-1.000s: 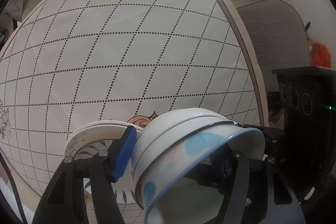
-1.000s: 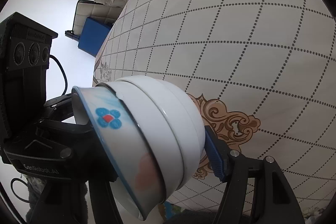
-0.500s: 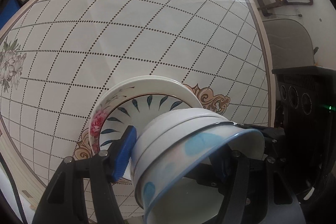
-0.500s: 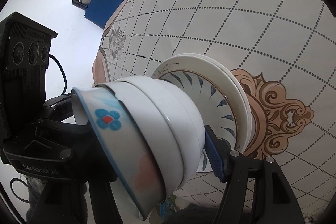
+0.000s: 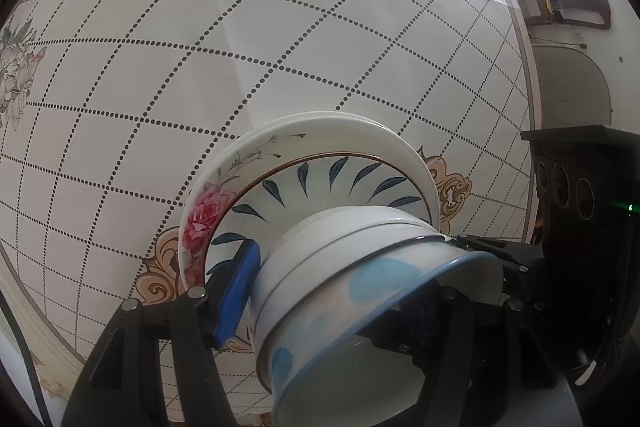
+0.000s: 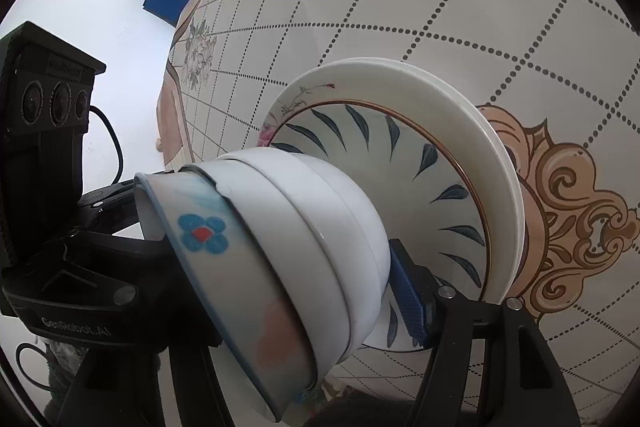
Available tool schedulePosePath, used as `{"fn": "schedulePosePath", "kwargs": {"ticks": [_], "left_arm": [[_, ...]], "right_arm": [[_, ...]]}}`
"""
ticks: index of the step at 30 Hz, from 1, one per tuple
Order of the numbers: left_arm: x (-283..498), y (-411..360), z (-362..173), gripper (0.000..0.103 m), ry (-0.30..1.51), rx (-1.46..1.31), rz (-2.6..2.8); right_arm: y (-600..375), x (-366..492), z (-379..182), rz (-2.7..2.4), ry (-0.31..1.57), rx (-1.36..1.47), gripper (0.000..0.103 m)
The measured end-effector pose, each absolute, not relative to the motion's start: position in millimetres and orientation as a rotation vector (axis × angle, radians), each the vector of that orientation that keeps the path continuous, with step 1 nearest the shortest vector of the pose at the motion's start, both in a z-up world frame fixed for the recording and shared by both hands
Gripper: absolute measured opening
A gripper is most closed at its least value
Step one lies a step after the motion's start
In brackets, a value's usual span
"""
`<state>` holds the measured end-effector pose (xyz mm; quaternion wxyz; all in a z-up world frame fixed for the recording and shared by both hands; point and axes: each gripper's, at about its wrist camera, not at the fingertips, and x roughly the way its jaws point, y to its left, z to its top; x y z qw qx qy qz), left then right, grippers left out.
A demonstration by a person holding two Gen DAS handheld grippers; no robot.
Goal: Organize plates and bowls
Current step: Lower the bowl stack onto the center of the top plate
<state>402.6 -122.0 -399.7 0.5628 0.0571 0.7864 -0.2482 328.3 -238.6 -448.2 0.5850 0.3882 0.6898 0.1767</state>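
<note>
White dotted-grid tablecloth (image 5: 240,47), plate stack (image 5: 320,143), nested bowls (image 5: 352,267) above it.
Left gripper (image 5: 340,291) and right gripper (image 6: 280,267) each clamp the bowl stack from opposite sides; the plates lie directly ahead beneath it, both equally near.

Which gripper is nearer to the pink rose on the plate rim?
Left. The left gripper grips the stack of bowls beside the pink rose, its blue pad close to it. The right gripper grips the opposite side, with the bowls between it and the rose.
</note>
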Motion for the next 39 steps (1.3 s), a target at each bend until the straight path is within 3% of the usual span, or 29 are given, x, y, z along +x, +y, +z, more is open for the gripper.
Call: {"fn": "schedulePosePath", "kwargs": {"ticks": [31, 37, 39], "left_arm": [[400.0, -116.8, -416.3, 0.061, 1.884, 0.107, -0.533], [397.6, -103.3, -393.7, 0.061, 1.779, 0.151, -0.408], [396.0, -97.7, -382.3, 0.061, 1.732, 0.153, -0.37]], "right_arm": [[-228.7, 332.8, -472.5, 0.409, 1.671, 0.901, 0.068], [-232.6, 332.9, -460.1, 0.382, 1.666, 0.832, 0.069], [-234.2, 332.2, -451.6, 0.365, 1.659, 0.795, 0.075]]}}
